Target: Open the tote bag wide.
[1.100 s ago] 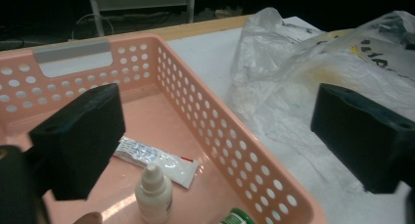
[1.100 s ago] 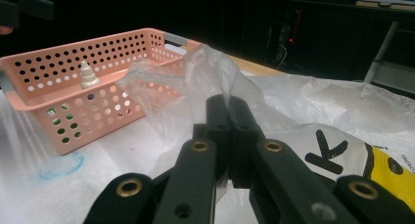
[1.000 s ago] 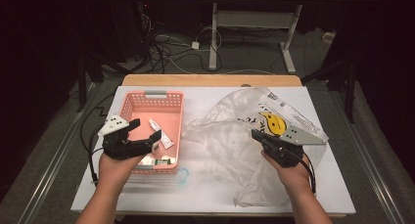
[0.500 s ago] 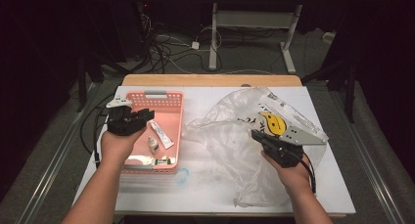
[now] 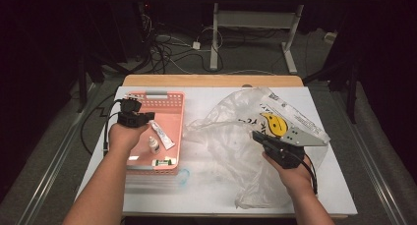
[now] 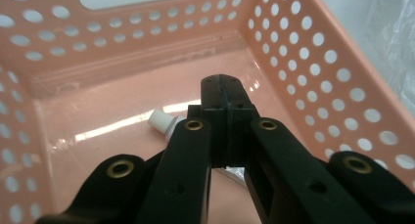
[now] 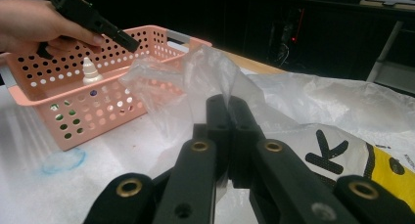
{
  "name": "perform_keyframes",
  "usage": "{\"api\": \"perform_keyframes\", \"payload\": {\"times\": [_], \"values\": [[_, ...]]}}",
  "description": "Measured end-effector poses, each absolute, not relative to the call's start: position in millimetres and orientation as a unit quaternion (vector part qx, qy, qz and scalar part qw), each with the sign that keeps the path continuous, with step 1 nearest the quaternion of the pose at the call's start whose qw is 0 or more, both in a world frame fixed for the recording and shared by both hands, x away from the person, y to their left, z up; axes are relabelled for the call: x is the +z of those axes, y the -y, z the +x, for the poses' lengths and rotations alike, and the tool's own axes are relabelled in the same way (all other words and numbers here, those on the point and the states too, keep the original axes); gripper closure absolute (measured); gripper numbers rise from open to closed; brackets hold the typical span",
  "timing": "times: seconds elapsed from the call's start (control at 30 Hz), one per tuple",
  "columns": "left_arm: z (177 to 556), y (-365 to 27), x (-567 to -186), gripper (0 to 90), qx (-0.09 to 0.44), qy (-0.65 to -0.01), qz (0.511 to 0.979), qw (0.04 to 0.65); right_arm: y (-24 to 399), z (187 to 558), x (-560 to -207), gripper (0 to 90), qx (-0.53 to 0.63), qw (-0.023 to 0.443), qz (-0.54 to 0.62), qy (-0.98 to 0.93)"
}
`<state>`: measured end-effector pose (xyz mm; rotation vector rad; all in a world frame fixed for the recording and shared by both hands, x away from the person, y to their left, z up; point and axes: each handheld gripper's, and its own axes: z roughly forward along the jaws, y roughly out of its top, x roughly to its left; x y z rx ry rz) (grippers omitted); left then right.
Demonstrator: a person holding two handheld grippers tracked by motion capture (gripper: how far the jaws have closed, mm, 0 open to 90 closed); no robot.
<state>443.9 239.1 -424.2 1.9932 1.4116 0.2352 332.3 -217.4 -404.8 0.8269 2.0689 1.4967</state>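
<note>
1. Nearest, the flat white table (image 5: 206, 195) carries a faint blue ring stain (image 5: 183, 176).
2. The right gripper (image 5: 255, 135) has not moved. Its jaws are closed, pinching a raised fold of the clear plastic bag (image 5: 221, 151), a thin, crinkled film with a yellow smiley print (image 5: 273, 123) at the right.
3. Left of the bag sits the pink basket (image 5: 178, 131), rigid glossy plastic with round perforations. In it a small white dropper bottle (image 5: 154, 144) stands upright, with a white-capped tube (image 5: 161, 135) lying flat beside it.
4. Farthest, the left gripper (image 5: 149, 116) has shifted from the basket's near end to its far left and dipped inside. Its jaws have just been closing and now meet flush with nothing between them. The tube's cap lies just beside the tips, so bagging it probably needs a fresh grasp.
</note>
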Motion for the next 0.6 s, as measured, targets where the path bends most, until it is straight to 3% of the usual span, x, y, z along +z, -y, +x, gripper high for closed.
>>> {"api": "perform_keyframes", "payload": {"times": [0.4,0.6], "values": [[456,-232,-448,87.9,0.052,-0.535,0.794,0.283,217,332,-406,90.0,0.541,0.225,0.301,-0.752],[458,-232,-451,87.8,0.046,-0.530,0.793,0.297,218,333,-407,90.0,0.542,0.225,0.301,-0.752]]}}
